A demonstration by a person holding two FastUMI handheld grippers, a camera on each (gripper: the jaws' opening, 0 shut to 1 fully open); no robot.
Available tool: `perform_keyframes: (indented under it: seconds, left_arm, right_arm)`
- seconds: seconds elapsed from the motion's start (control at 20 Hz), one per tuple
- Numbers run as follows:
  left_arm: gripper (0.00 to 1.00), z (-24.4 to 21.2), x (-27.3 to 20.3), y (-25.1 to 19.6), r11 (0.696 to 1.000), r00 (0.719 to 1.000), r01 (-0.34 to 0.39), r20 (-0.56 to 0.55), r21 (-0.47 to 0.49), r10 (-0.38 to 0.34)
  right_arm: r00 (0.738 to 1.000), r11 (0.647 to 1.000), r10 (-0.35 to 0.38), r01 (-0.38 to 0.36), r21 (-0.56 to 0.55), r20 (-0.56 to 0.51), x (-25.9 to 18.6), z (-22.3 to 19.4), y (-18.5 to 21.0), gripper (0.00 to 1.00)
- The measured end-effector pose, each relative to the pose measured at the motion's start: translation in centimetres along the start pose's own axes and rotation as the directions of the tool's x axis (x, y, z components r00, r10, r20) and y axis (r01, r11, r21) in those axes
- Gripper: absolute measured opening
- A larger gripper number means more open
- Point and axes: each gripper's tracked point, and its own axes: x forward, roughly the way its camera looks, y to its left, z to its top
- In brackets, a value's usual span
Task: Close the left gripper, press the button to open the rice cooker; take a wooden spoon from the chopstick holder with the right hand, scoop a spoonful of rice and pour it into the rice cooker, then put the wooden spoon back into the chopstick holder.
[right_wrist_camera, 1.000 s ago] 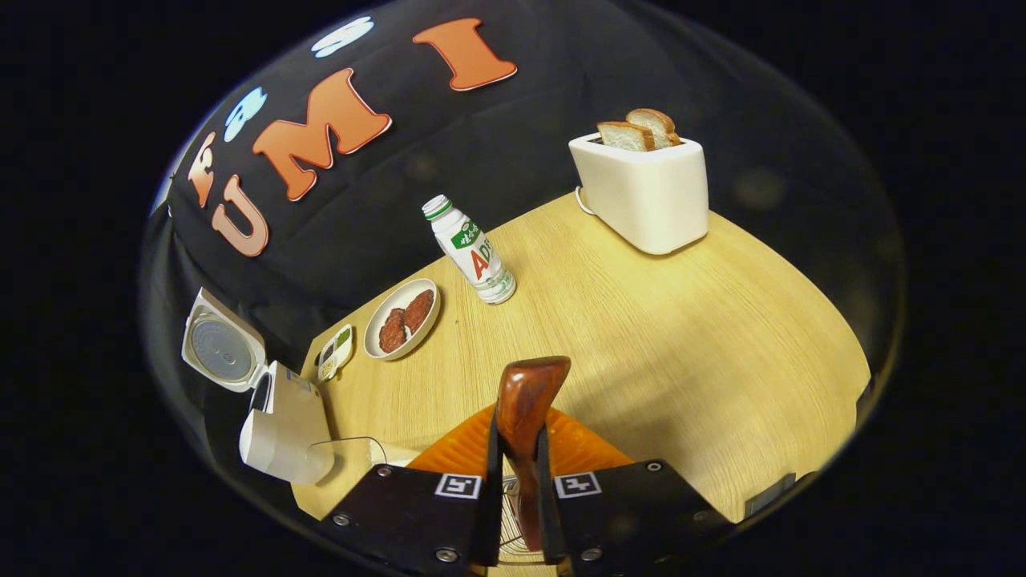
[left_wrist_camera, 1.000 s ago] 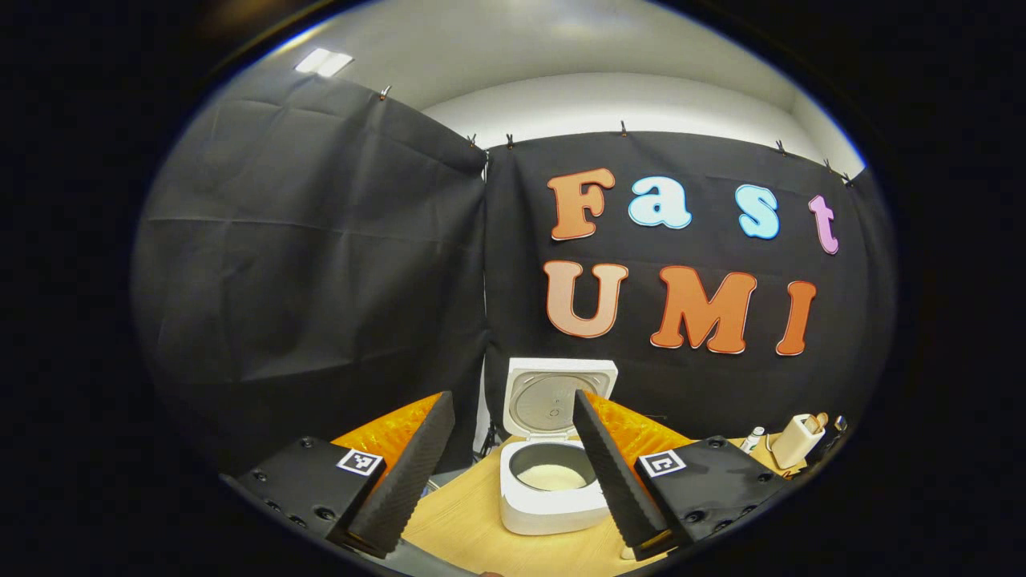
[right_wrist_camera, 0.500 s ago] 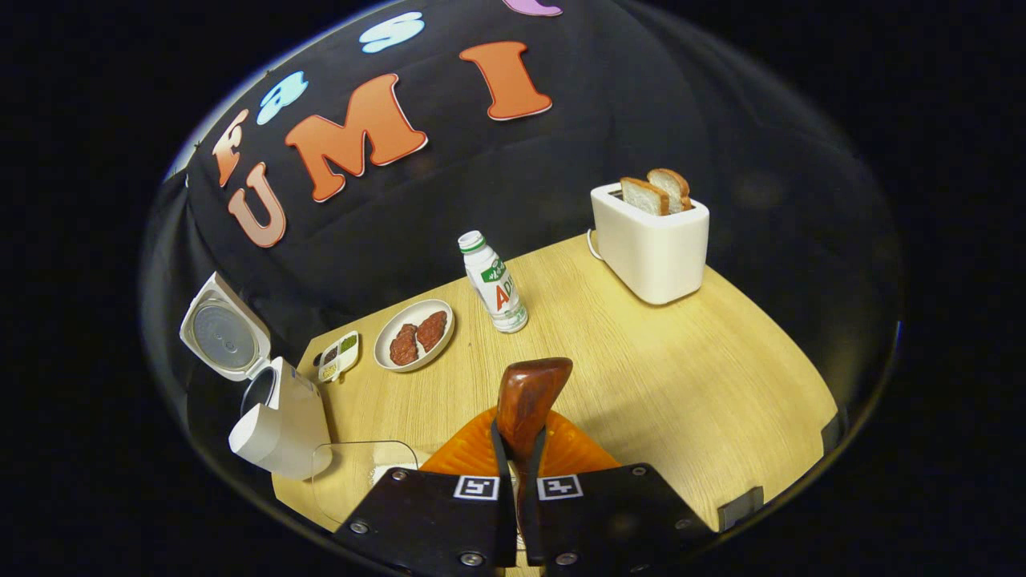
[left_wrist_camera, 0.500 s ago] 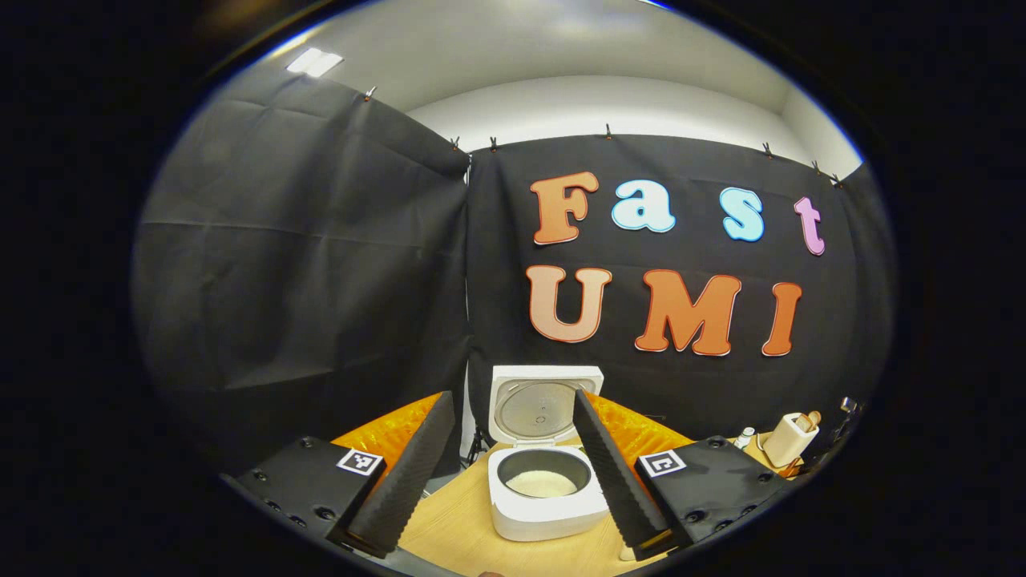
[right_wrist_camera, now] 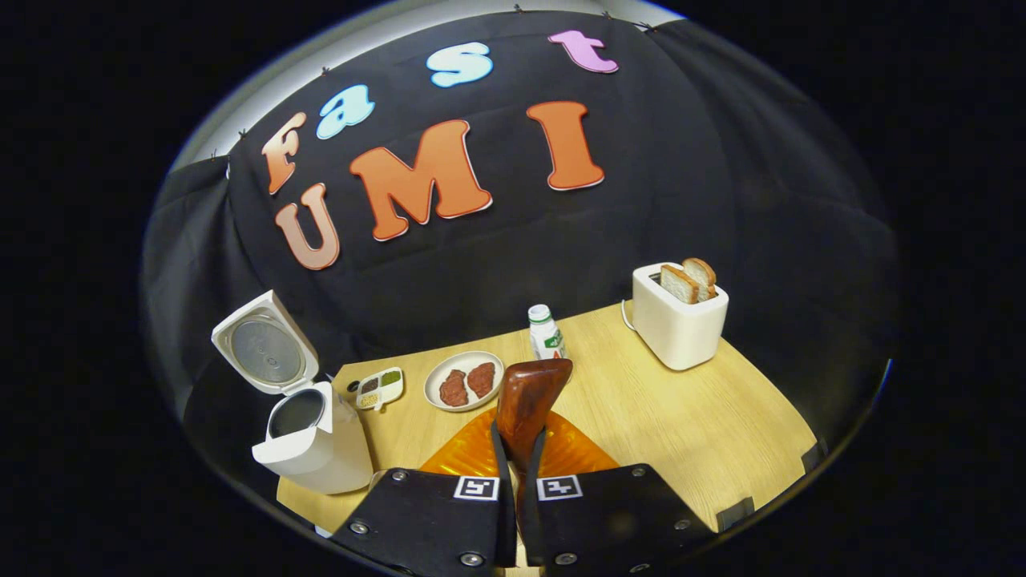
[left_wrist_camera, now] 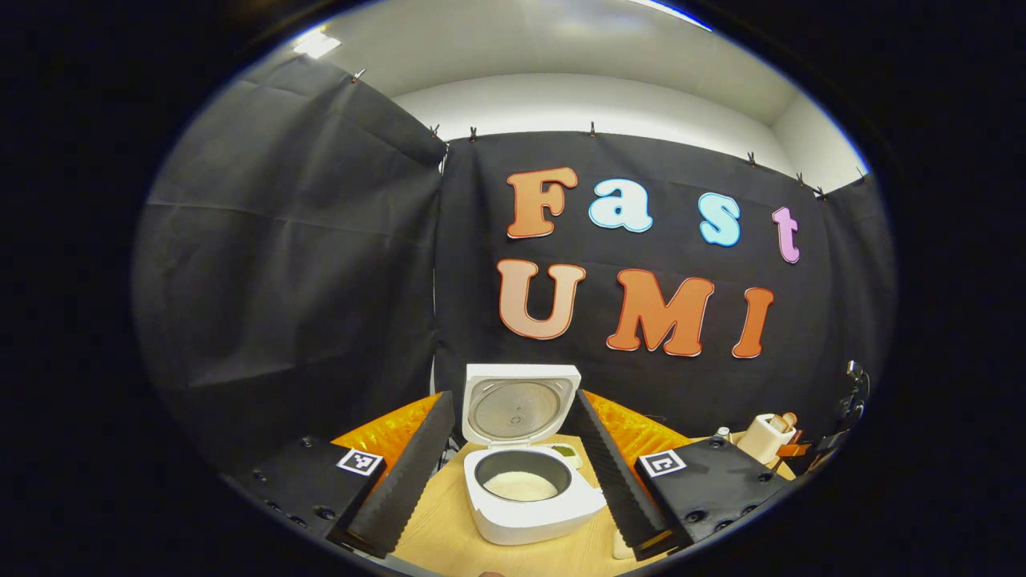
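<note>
The white rice cooker [left_wrist_camera: 529, 513] stands with its lid [left_wrist_camera: 517, 405] raised, and white rice [left_wrist_camera: 521, 485] lies in its pot. My left gripper [left_wrist_camera: 513, 398] is open, its fingers framing the cooker from a short way in front, touching nothing. In the right gripper view the cooker [right_wrist_camera: 313, 449] sits at the table's left end with the lid [right_wrist_camera: 264, 350] up. My right gripper [right_wrist_camera: 518, 437] is shut on the dark wooden spoon [right_wrist_camera: 531, 393], whose bowl sticks out ahead of the fingers. I see no rice on the spoon.
On the wooden table [right_wrist_camera: 689, 425] stand a plate of meat patties [right_wrist_camera: 463, 381], a small divided dish [right_wrist_camera: 379, 386], a bottle [right_wrist_camera: 547, 332] and a white toaster [right_wrist_camera: 680, 320] holding bread slices. The toaster [left_wrist_camera: 765, 435] also appears at the far right of the left gripper view.
The right gripper has tilted up and drawn back with the spoon, so the table things sit lower and smaller; a clear container at lower left left the view. The left gripper swung slightly right.
</note>
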Motion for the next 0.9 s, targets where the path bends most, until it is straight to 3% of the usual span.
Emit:
perform_keyframes:
  seconds: [0.25,0.5,0.7,0.9]
  left_arm:
    - [1.00,0.0,0.9,1.8,0.999,0.999,0.033,-0.009,0.010,-0.033]
    - [1.00,-0.6,1.7,3.7,0.999,0.999,0.038,-0.025,0.022,-0.037]
    - [1.00,-1.2,2.1,4.4,0.999,0.998,0.036,-0.047,0.030,-0.034]
    - [1.00,-1.2,2.3,4.4,0.998,0.998,0.048,-0.050,0.040,-0.046]
  right_arm:
    - [0.999,0.997,0.047,-0.047,-0.055,0.006,1.1,-2.1,5.5,0.04]
    - [0.999,0.984,0.034,-0.037,-0.173,-0.022,3.4,-5.6,8.3,0.03]
    - [1.000,0.925,0.000,-0.009,-0.380,-0.022,4.9,-8.8,8.7,0.03]
    - [1.000,0.872,0.015,-0.021,-0.489,-0.017,5.3,-11.8,9.7,0.03]
